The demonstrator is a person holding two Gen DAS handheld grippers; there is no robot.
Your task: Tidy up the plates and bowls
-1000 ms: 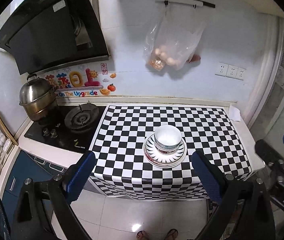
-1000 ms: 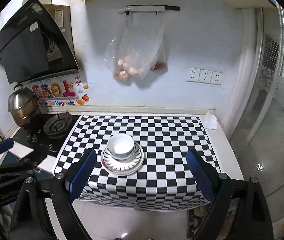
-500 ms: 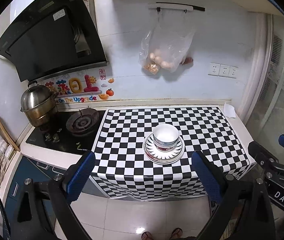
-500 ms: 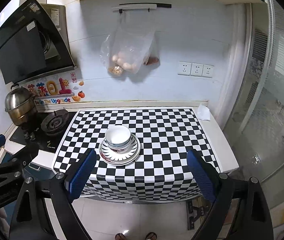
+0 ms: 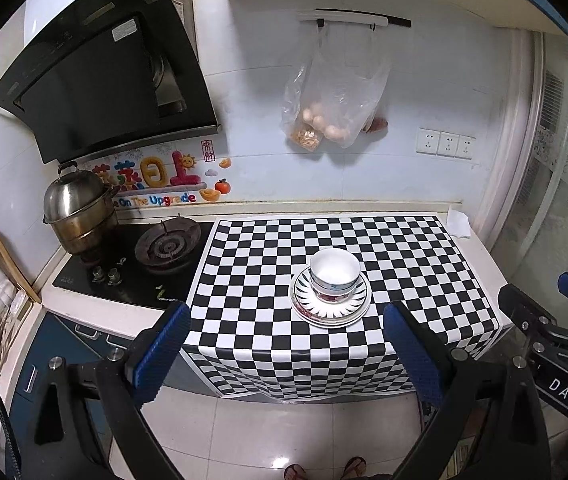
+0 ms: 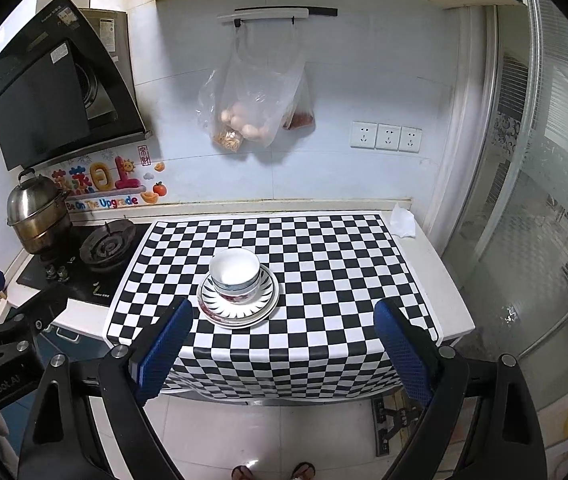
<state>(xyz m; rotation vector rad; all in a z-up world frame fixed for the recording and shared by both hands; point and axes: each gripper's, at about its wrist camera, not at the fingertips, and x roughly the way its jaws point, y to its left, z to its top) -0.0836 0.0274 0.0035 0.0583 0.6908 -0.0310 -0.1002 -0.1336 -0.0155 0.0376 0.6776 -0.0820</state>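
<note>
Fingers of the left gripper (image 5: 286,346): two blue-padded fingers (image 5: 162,348), spread wide, holding nothing, poised in the air in front of the worktop (image 5: 480,256) and well short of it. Fingers of the right gripper (image 6: 282,346): likewise blue-padded (image 6: 402,350), spread wide, empty, at a similar stand-off from the worktop's front edge.

Bowl (image 5: 335,272): white inside, patterned band on the outer wall, upright, apparently the top of a small nested stack, though the count cannot be told. Sits centred on the plates.

Plates (image 5: 330,308): a stack with a dark radiating stripe pattern on the top rim and a plain white rim showing beneath; number not clear. Rests on the checked cloth, toward the front middle of the worktop, apart from both grippers.

Checked cloth (image 5: 276,264): black and white squares, covers most of the worktop and hangs over its front edge.

Gas hob (image 5: 136,264): black glass, set in the worktop left of the cloth, one burner ring bare.

Steel pot (image 5: 78,216): lidded, on the rear left burner.

Extractor hood (image 5: 104,72): black, slanted, above the hob.

Plastic bag (image 5: 334,100): clear, hung from a wall rail, holding eggs and other packets.

Wall sockets (image 5: 446,144): three in a row, right of the bag.

Tissue (image 5: 458,224): white, crumpled, at the worktop's rear right corner.

Floor (image 5: 268,436): pale glossy tiles; a person's toes in sandals (image 5: 326,470) at the lower edge.
</note>
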